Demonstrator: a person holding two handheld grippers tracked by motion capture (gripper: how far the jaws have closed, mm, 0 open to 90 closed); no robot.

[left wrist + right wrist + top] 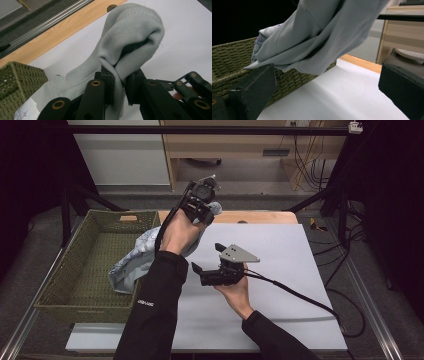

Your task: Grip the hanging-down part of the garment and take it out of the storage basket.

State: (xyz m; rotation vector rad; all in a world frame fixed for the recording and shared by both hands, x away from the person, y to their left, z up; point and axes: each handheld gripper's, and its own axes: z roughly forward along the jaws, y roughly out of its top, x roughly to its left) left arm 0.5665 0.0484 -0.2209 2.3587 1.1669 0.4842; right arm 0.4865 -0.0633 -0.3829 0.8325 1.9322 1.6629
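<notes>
Grey garment lifted from basket to counter

We saw the counter (280,270), then the woven basket (75,270) — the grey garment (130,37) hung over its rim, left gripper (120,82) jaws clamped on a fold to raise it; right gripper (207,259) jaws gaped empty, nearing the cloth.

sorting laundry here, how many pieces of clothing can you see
1: a grey garment, lifted by the left gripper, whose jaws are shut on its ribbed cuff. Its lower part hangs over the green wicker basket. More could be folded under it; I cannot tell.
</notes>
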